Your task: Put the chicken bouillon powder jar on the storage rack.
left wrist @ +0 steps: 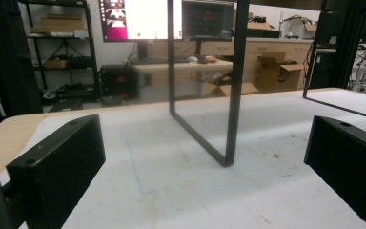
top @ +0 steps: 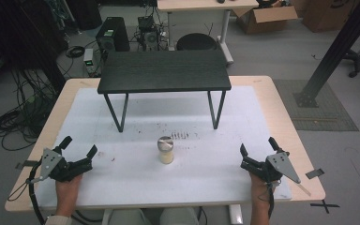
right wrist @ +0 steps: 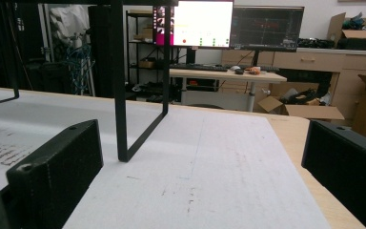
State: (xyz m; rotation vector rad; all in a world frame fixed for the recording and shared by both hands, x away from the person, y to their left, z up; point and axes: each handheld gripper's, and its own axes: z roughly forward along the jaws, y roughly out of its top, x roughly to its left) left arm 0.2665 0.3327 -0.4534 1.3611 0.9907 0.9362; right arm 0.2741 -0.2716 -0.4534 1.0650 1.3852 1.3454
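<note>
A small jar (top: 165,150) with a metal lid and pale contents stands upright on the white mat (top: 136,178), near the table's middle. My left gripper (top: 78,146) rests at the front left, jaws spread wide with nothing between them; in the left gripper view its open gripper (left wrist: 205,157) faces a leg (left wrist: 233,90) of the black shelf. My right gripper (top: 258,145) sits at the front right, also open and empty. The right gripper view looks between that gripper's (right wrist: 200,162) jaws at another shelf leg (right wrist: 119,90). The jar lies well apart from both grippers.
A low black shelf (top: 164,70) on thin metal legs stands at the back of the mat. Dark scuff marks (top: 180,135) lie just behind the jar. Beyond the table are cables, a computer tower (top: 112,33), a stool (top: 196,42) and boxes.
</note>
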